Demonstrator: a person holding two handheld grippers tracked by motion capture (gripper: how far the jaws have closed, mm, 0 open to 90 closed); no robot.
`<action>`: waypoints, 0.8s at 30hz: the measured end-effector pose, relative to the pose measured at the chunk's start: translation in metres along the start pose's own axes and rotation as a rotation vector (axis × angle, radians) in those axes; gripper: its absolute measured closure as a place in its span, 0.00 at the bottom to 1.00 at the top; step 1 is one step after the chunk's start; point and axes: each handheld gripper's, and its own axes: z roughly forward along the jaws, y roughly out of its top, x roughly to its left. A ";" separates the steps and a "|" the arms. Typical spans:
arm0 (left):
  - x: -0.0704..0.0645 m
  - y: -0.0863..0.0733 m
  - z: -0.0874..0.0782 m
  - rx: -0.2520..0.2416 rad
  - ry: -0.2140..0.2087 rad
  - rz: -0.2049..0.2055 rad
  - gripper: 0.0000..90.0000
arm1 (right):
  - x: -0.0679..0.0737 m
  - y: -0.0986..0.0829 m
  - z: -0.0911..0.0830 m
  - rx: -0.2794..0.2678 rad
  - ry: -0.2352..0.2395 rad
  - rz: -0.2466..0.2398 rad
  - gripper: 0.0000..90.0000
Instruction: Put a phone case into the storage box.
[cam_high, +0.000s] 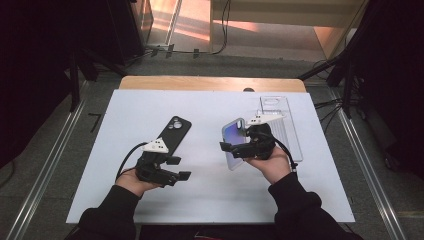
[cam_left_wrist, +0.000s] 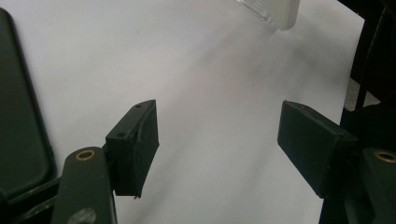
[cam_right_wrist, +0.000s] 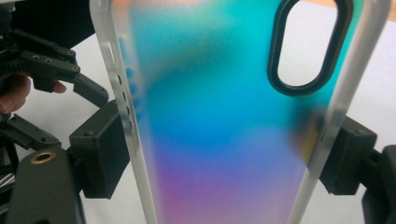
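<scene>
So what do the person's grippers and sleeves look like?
Both the left gripper and right gripper are black with blocky two-jaw ends, brass-coloured pivot rings, a pale three-cornered top plate and a trailing black cable. The sleeves are black.

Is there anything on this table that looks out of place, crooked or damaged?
Nothing stands out. The black phone lies flat on the white sheet, and the right gripper holds the iridescent phone case by its edges, with no crack visible.

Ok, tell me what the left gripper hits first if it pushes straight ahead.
Probably nothing soon: the open left gripper points over bare white sheet. Farther on lies the clear tray, slightly right of its line. Depth is uncertain.
</scene>
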 end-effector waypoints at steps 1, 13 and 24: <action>0.001 -0.002 -0.001 -0.005 0.002 -0.004 0.33 | -0.001 0.001 -0.001 0.000 -0.001 -0.001 0.18; 0.005 -0.013 -0.009 -0.019 0.056 -0.126 0.33 | -0.015 0.016 -0.026 -0.037 -0.065 0.037 0.18; 0.006 -0.019 -0.014 -0.026 0.095 -0.147 0.33 | -0.037 0.026 -0.045 -0.080 -0.136 0.078 0.18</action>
